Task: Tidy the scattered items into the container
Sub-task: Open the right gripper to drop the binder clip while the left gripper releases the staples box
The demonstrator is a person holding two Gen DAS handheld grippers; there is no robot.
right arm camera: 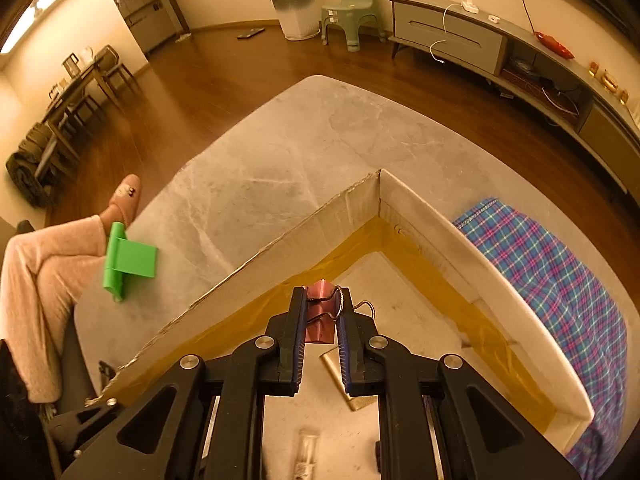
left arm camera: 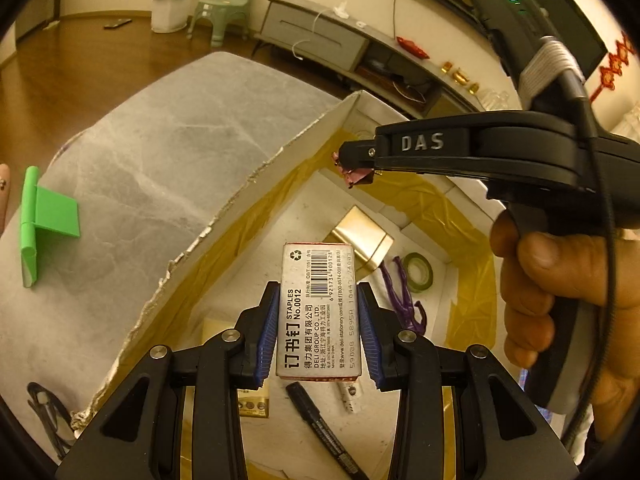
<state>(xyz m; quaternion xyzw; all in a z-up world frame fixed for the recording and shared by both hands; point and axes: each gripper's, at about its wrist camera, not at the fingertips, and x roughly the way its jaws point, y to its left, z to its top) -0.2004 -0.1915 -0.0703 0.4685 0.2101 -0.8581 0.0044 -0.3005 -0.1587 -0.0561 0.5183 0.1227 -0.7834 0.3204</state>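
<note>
My left gripper [left arm camera: 319, 326] is shut on a grey staples box [left arm camera: 318, 312] and holds it above the open cardboard box [left arm camera: 256, 184]. My right gripper [right arm camera: 322, 320] is shut on a pink binder clip [right arm camera: 320, 312], also over the box [right arm camera: 420, 208]; it shows in the left wrist view [left arm camera: 356, 168] with the clip [left arm camera: 358, 174] at its tip. Inside the box lie a gold tin [left arm camera: 360, 236], a tape roll [left arm camera: 418, 272], a purple figure [left arm camera: 404, 300] and a black marker [left arm camera: 320, 424]. A green plastic stand [left arm camera: 44, 220] lies on the table outside the box, also in the right wrist view [right arm camera: 126, 260].
The box stands on a grey marble table [right arm camera: 300, 160]. A plaid cloth [right arm camera: 560, 288] lies right of the box. A person's leg in pink [right arm camera: 40, 280] is at the table's left. A black cable [left arm camera: 44, 412] lies by the box's near corner.
</note>
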